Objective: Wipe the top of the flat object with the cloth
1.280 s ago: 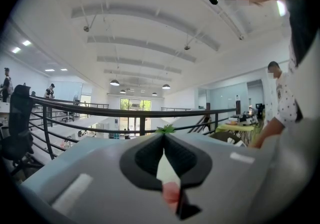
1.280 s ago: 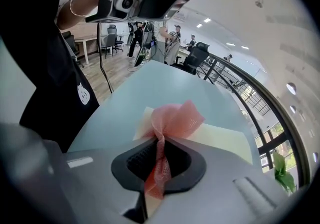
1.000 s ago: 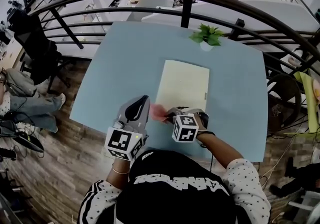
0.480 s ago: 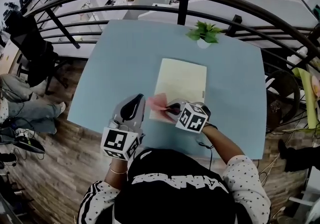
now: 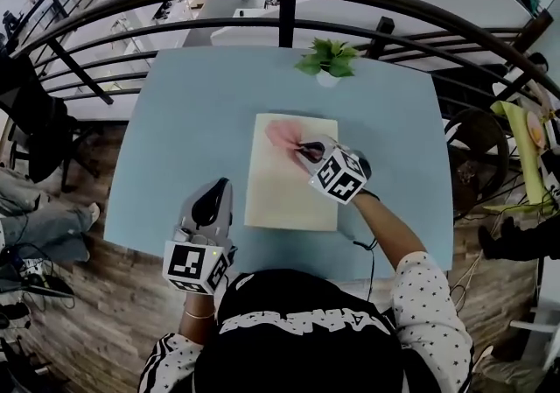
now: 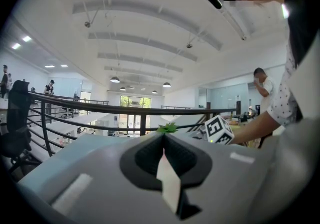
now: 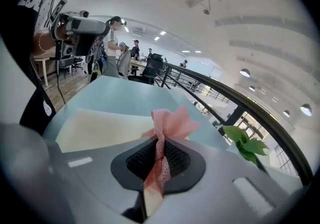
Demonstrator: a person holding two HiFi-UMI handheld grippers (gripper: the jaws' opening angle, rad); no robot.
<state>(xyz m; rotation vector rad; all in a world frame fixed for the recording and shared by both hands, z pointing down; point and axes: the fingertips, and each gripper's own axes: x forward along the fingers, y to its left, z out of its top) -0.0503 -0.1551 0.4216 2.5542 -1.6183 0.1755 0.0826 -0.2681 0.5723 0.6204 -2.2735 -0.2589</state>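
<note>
The right gripper (image 5: 304, 151) pinches its jaws on a bunched fold of the soft, light cloth (image 5: 284, 132) at the far end of the thin flat object (image 5: 289, 199) on the tabletop (image 5: 192, 120) (likely to slide unless pinned), while the left gripper (image 5: 210, 200) has its jaws together, empty.

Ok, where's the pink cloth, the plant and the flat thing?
pink cloth (image 5: 283, 133), head view, its spread part.
plant (image 5: 328, 57), head view, its green leaves.
flat thing (image 5: 284, 192), head view, its bare middle.

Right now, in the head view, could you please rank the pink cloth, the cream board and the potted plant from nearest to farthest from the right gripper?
1. Pink cloth: pinched in the right gripper's jaws.
2. Cream board: directly beneath it.
3. Potted plant: at the table's far edge.
</note>
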